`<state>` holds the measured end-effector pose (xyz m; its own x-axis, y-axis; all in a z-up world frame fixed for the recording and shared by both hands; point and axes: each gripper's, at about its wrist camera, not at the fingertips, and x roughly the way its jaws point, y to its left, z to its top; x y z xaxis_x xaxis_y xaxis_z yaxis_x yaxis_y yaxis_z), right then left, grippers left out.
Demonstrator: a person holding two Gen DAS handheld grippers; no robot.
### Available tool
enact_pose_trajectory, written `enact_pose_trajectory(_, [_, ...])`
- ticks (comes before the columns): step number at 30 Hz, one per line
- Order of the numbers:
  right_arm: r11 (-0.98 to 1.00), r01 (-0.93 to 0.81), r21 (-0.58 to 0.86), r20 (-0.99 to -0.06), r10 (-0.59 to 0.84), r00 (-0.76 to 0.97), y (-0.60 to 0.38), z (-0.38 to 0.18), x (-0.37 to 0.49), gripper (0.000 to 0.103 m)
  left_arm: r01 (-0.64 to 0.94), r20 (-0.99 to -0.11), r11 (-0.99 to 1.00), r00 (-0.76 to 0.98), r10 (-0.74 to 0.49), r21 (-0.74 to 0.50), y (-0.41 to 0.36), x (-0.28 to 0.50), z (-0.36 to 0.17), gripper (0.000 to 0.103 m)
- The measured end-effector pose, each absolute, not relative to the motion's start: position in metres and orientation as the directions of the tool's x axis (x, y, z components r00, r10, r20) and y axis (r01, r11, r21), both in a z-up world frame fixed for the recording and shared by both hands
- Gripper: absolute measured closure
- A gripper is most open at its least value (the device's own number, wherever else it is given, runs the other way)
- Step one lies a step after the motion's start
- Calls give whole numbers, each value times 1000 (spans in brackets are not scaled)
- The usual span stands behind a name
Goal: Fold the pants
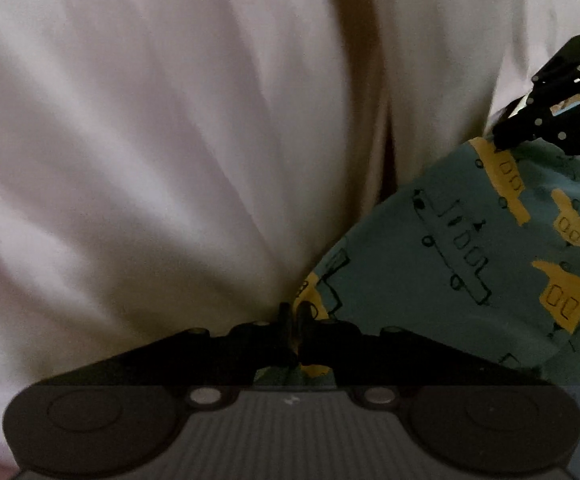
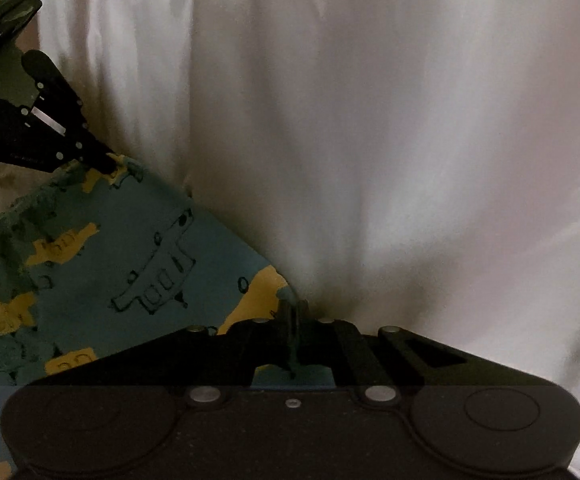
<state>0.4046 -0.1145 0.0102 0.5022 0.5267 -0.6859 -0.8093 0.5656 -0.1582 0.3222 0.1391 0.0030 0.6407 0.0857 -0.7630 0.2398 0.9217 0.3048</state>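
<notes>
In the left wrist view, the left gripper [image 1: 294, 320] pinches an edge of the teal printed pants [image 1: 469, 248], which stretch rightward to the right gripper [image 1: 501, 142].

In the right wrist view, that gripper [image 2: 294, 314] clamps the other edge; the pants [image 2: 138, 248] run leftward over the white sheet [image 2: 369, 120].

I see a white, softly wrinkled sheet [image 1: 150, 140] covering the surface and filling most of both wrist views. On it lie the teal pants [image 1: 469, 248] printed with yellow and outlined vehicles, one corner spread flat.
</notes>
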Motion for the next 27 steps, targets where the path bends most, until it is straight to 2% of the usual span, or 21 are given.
enact_pose_trajectory(8, [615,-777,-132,-560,601,571,-162,45,342,103,237,-632,904,774,46,356,124,261,28,101])
enact_pose_trajectory(11, [624,-771,-127,-541,608,581,-185,55,306,103,261,-575,886,818,8,383,119,229,40,101])
enact_pose_trajectory(15, [616,-776,-136,-555,602,575,-209,56,252,103,287,-523,872,851,-42,397,109,174,50,101])
enact_pose_trajectory(19, [615,-781,-107,-607,582,541,-212,45,195,103,301,-495,872,865,-80,385,100,134,37,101])
enact_pose_trajectory(23, [612,-786,-89,-649,562,512,-202,20,147,103,233,-498,923,865,-54,305,92,98,12,100])
enact_pose_trajectory(27, [639,-766,-67,-658,549,515,-195,2,122,103,156,-528,948,849,16,279,91,76,-7,100])
